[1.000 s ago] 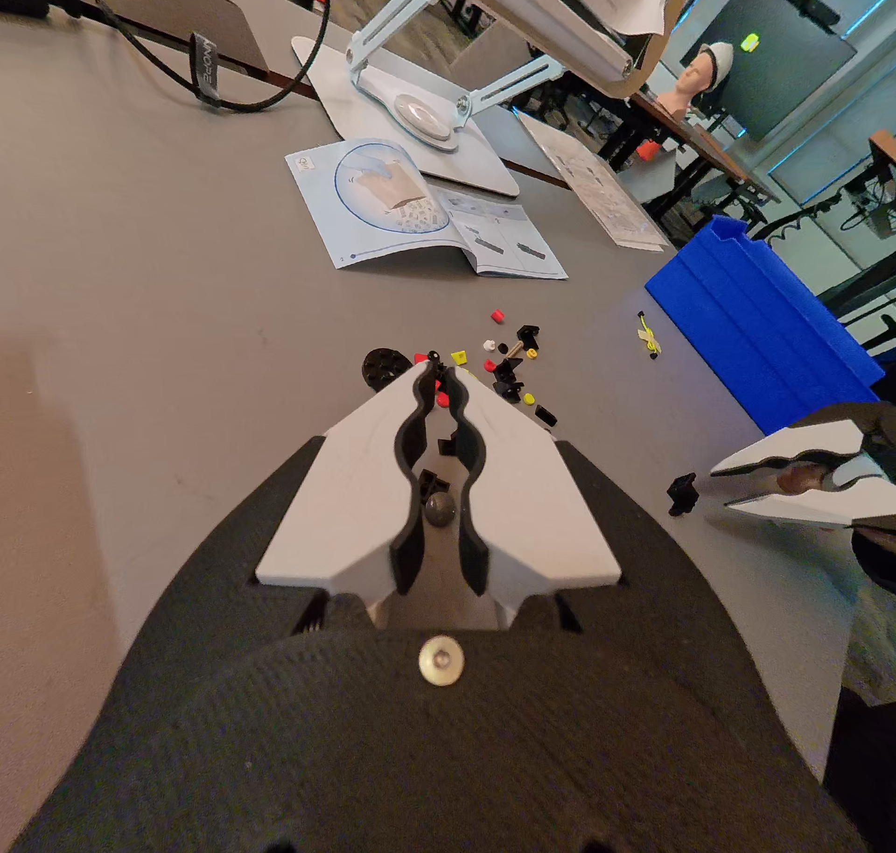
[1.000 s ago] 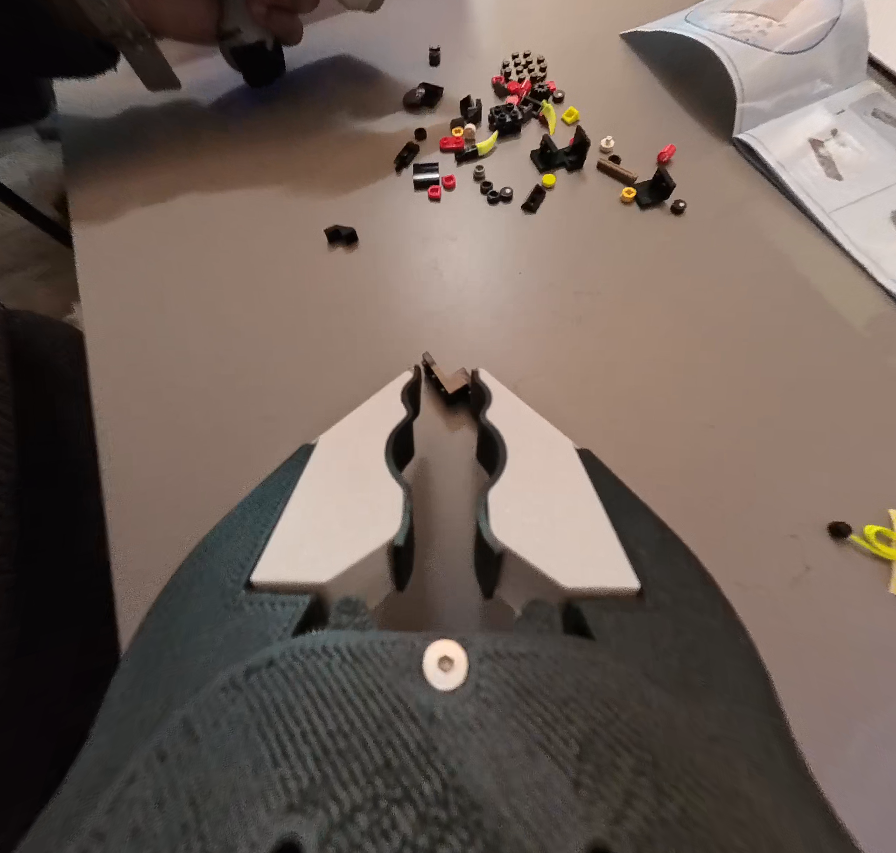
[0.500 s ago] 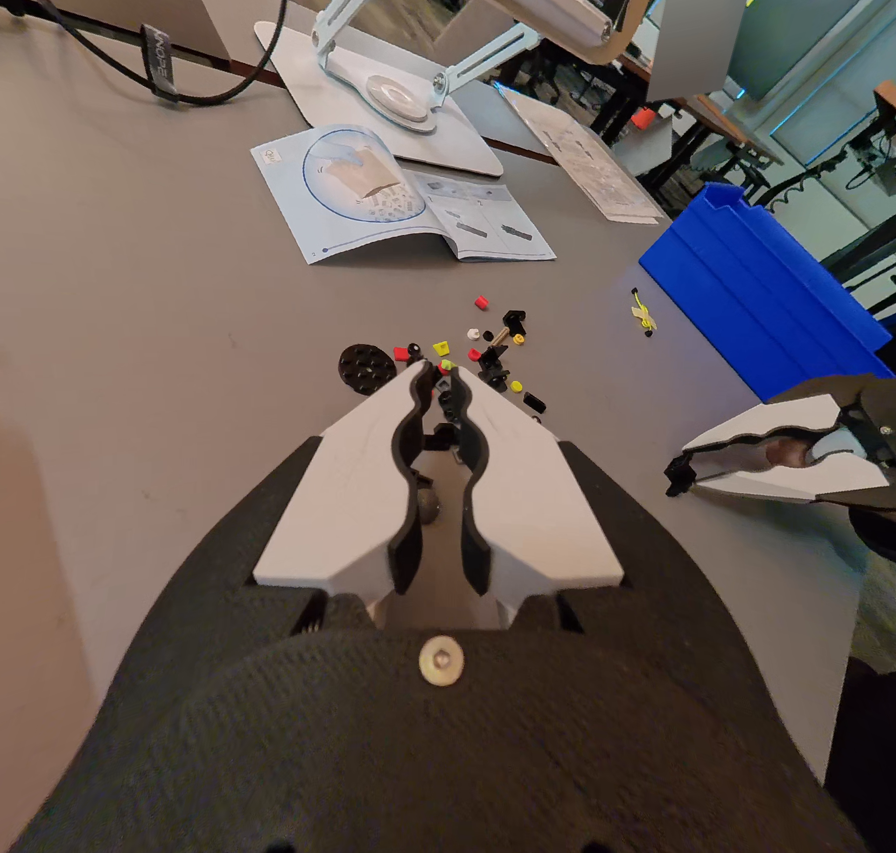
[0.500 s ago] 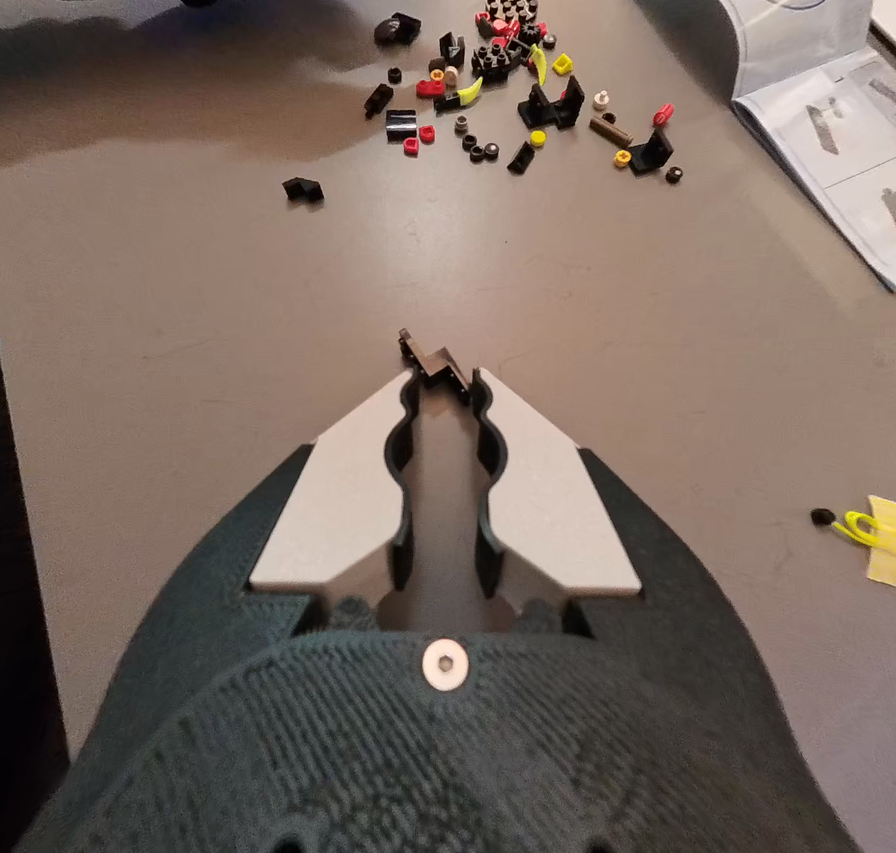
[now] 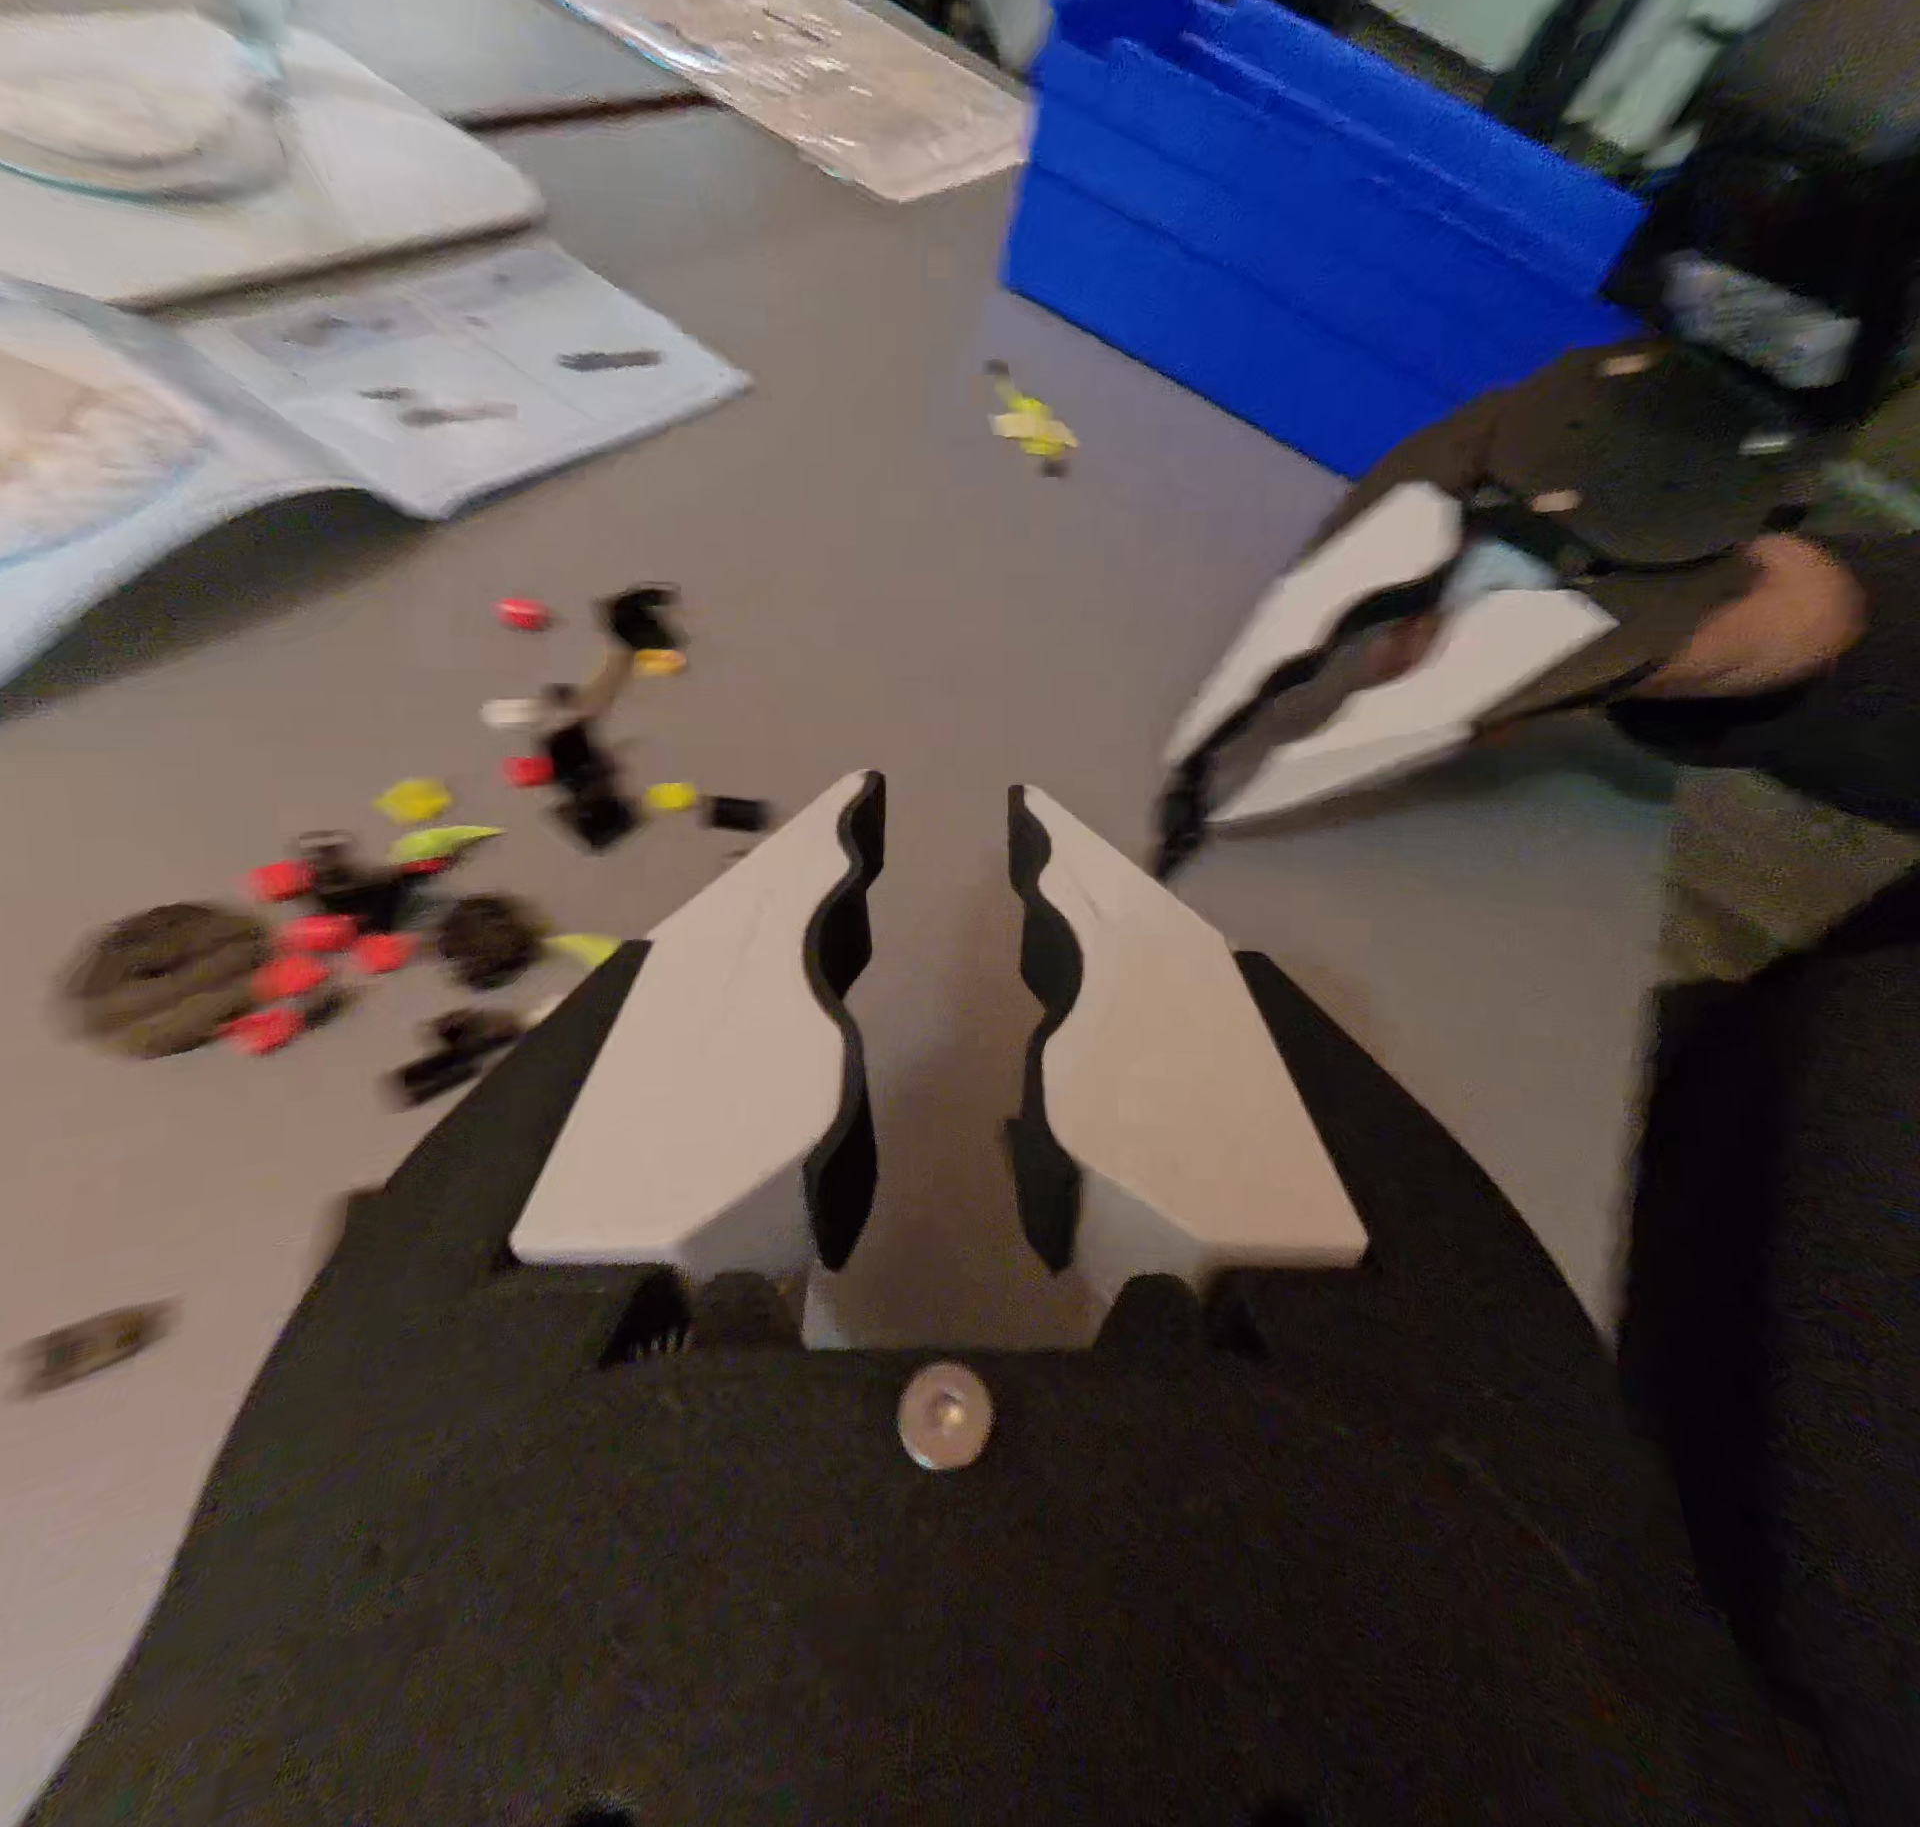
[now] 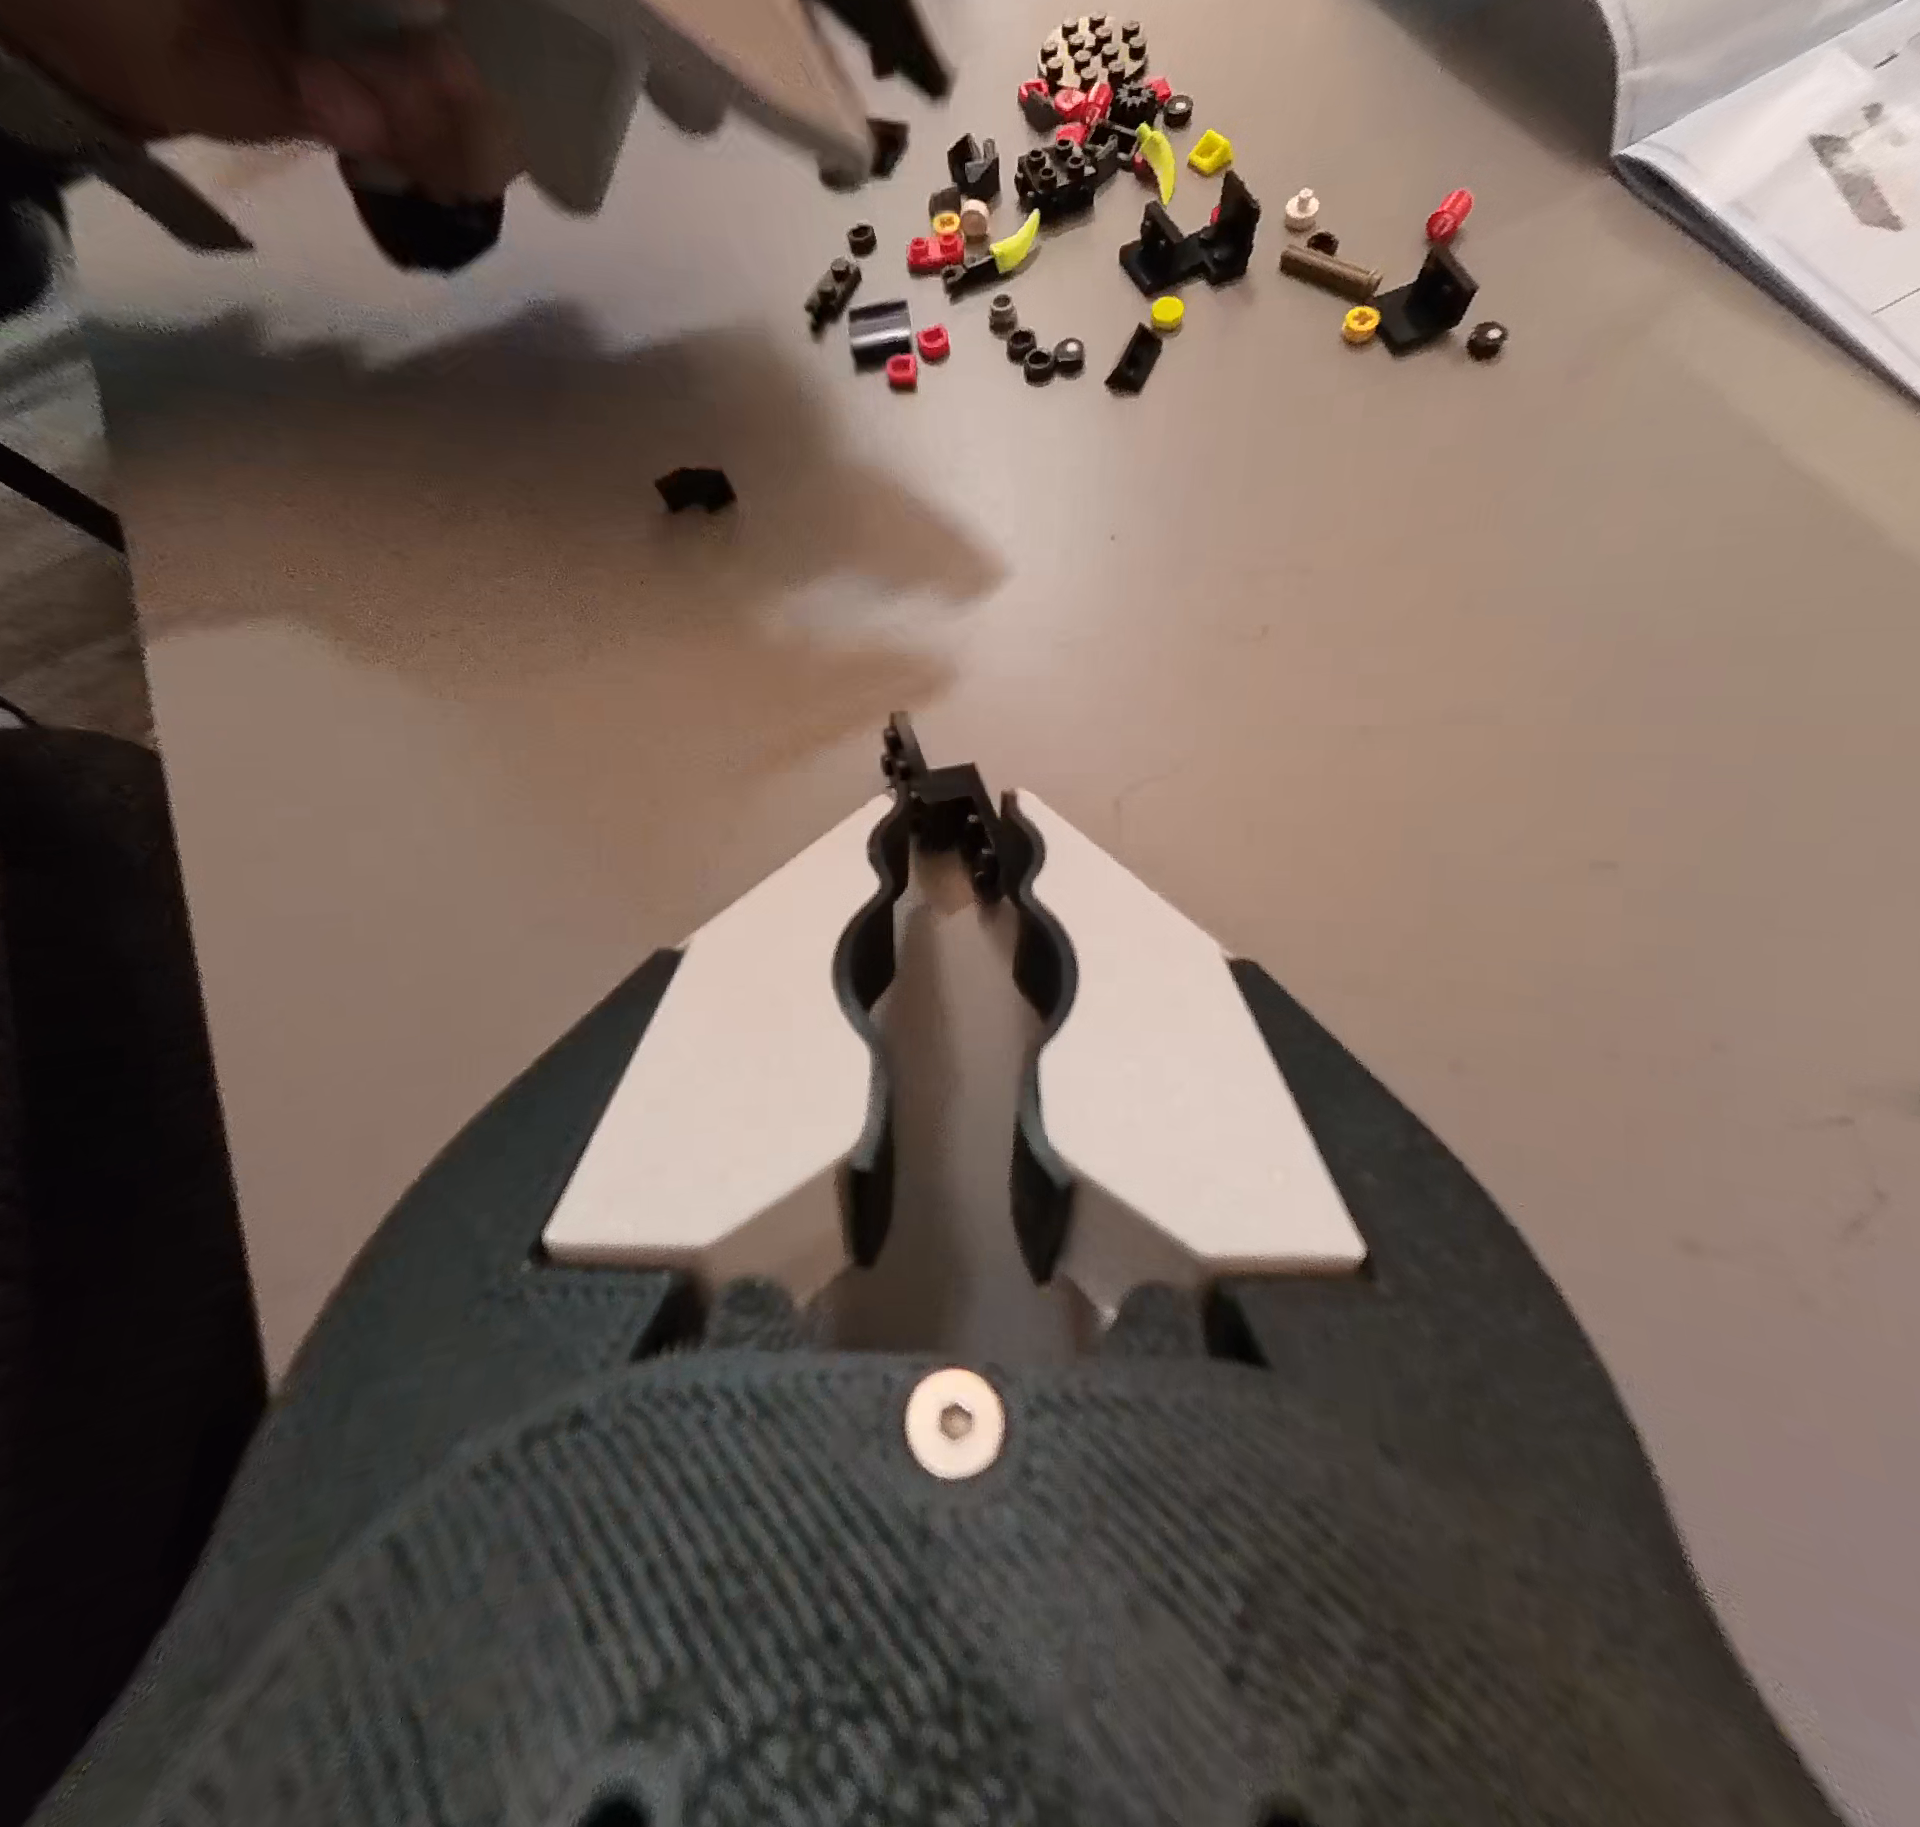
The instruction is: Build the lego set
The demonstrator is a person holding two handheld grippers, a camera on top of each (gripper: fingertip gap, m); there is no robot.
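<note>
Between the jaws of the right gripper (image 6: 940,811): a small black studded brick piece (image 6: 935,790), clamped at the very tips, long axis tilted up and to the left, upper end poking out past the tips. Pads pressed on both its sides. Ahead and well apart across the counter (image 6: 1455,738): a scatter of black, red and yellow small parts (image 6: 1091,219), with a lone black piece (image 6: 694,489) ahead-left, nearer. Far ahead-right: an open booklet (image 6: 1714,63).

Left gripper (image 5: 945,801): jaws apart, only bare counter between them. Same scatter just to its left; right gripper's tips to its right and slightly ahead, near but not touching. Beyond that: a blue bin (image 5: 1299,250).
</note>
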